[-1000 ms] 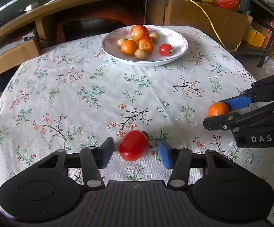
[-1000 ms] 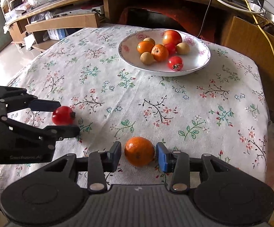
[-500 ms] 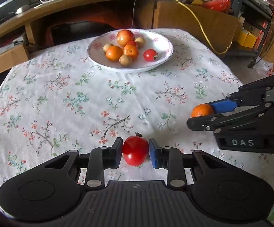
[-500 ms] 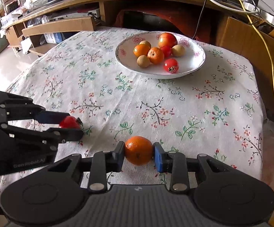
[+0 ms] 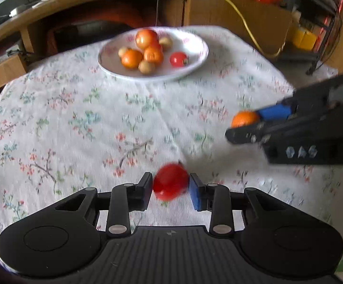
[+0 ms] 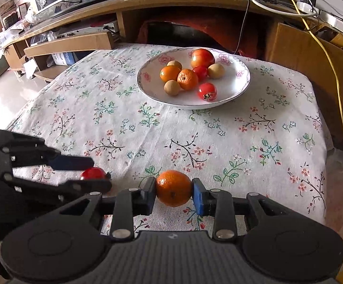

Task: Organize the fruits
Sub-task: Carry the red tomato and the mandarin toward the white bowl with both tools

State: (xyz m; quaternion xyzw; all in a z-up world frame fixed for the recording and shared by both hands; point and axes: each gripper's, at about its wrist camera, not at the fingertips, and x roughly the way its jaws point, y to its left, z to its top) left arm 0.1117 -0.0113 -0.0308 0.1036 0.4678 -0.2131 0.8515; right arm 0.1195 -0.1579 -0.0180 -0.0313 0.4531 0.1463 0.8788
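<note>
My left gripper (image 5: 170, 185) is shut on a red tomato (image 5: 170, 181) and holds it just above the floral tablecloth (image 5: 76, 123). My right gripper (image 6: 173, 190) is shut on an orange (image 6: 173, 187), also lifted off the cloth. In the left wrist view the right gripper (image 5: 245, 124) with the orange (image 5: 243, 118) is at the right. In the right wrist view the left gripper (image 6: 93, 174) with the tomato (image 6: 93, 172) is at the left. A white bowl (image 5: 195, 47) (image 6: 240, 82) with several oranges, tomatoes and small brown fruits stands at the table's far side.
A wooden desk (image 6: 171, 7) with cables and a monitor stands behind the table. A yellow cable (image 6: 325, 54) hangs at the right. Wooden shelves (image 6: 69, 45) lie at the far left. The table's right edge (image 6: 323, 142) drops off near a wooden cabinet.
Both grippers closed on their fruits, the left on the tomato and the right on the orange, and lifted them off the cloth. The left view is now blurred by motion.
</note>
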